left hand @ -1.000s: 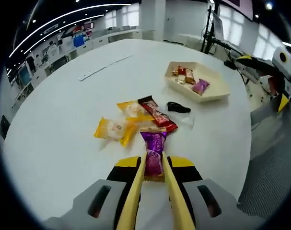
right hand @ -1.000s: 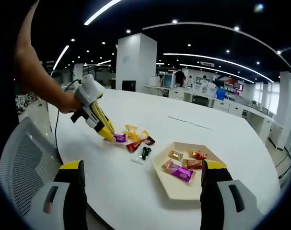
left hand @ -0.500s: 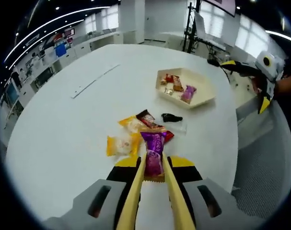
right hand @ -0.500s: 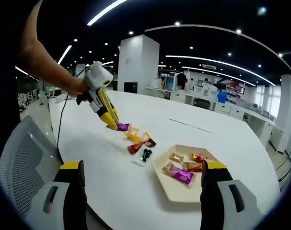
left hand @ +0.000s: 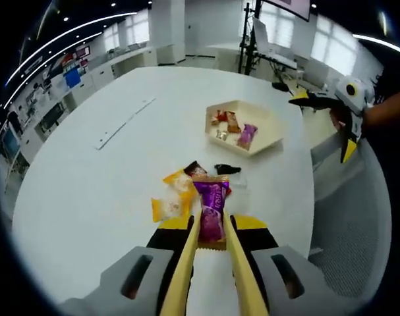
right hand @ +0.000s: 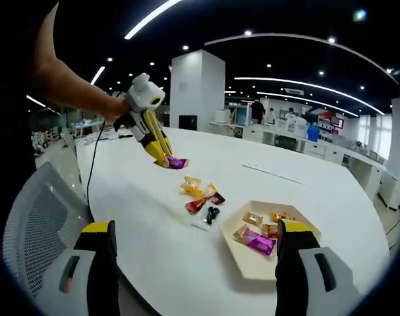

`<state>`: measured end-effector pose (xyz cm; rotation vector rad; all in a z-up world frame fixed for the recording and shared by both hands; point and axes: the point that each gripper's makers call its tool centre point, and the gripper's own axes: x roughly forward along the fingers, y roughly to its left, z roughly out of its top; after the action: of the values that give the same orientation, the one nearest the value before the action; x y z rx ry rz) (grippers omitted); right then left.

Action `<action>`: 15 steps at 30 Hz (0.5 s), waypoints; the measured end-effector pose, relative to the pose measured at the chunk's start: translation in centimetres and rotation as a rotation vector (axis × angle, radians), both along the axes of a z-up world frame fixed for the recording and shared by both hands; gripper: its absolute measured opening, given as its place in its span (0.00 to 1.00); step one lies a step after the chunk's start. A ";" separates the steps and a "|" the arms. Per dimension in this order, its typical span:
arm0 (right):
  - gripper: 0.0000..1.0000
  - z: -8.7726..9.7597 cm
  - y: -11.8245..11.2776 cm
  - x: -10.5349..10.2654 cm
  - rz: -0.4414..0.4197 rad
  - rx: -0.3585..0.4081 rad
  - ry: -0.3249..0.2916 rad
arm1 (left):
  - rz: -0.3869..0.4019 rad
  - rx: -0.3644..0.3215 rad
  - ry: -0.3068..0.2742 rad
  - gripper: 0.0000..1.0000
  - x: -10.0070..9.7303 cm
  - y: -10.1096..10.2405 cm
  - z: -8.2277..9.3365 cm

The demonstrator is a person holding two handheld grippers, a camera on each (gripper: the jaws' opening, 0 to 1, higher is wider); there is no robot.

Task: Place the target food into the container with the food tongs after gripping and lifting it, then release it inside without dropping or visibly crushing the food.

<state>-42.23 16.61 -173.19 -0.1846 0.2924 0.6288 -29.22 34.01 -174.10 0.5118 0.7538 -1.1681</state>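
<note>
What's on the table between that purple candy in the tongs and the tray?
In the left gripper view, loose snacks lie between the purple candy and the tray.

The left gripper (left hand: 213, 227) has grey moulded housings with dark oval slots, yellow-and-black blocks and long yellow tong blades. The right gripper (right hand: 196, 247) shows matching grey housings capped yellow and black. A dark cable (right hand: 89, 181) trails from the left gripper; the person's forearm (right hand: 71, 82) looks unsleeved.

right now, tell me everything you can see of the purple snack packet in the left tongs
The purple snack packet is a glossy purple and magenta wrapper with print and a crimped gold-toned lower edge. It is pinched lengthwise between the yellow jaws of the left gripper, unbent, held in the air above the white table. In the right gripper view it sticks out sideways.
</note>
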 end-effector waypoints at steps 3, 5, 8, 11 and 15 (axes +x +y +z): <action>1.00 -0.1 0.0 0.0 0.001 0.000 0.001 | -0.013 0.002 0.003 0.17 0.0 -0.4 0.3; 1.00 0.0 0.0 0.0 0.000 0.000 0.000 | -0.018 0.001 0.002 0.17 -0.1 -0.8 0.5; 1.00 0.0 -0.1 0.0 0.000 0.000 0.001 | -0.036 -0.001 0.001 0.18 -0.1 -1.7 0.9; 1.00 0.0 0.1 -0.1 0.009 -0.001 -0.004 | -0.058 -0.001 -0.006 0.18 0.0 -2.7 1.2; 0.98 -0.4 0.5 -0.3 0.025 -0.024 0.003 | -0.082 -0.001 -0.012 0.18 -0.1 -4.0 1.6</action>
<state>-42.50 17.09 -173.55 -0.2109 0.3008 0.6504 -29.27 30.01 -172.46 0.5527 0.7277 -1.2403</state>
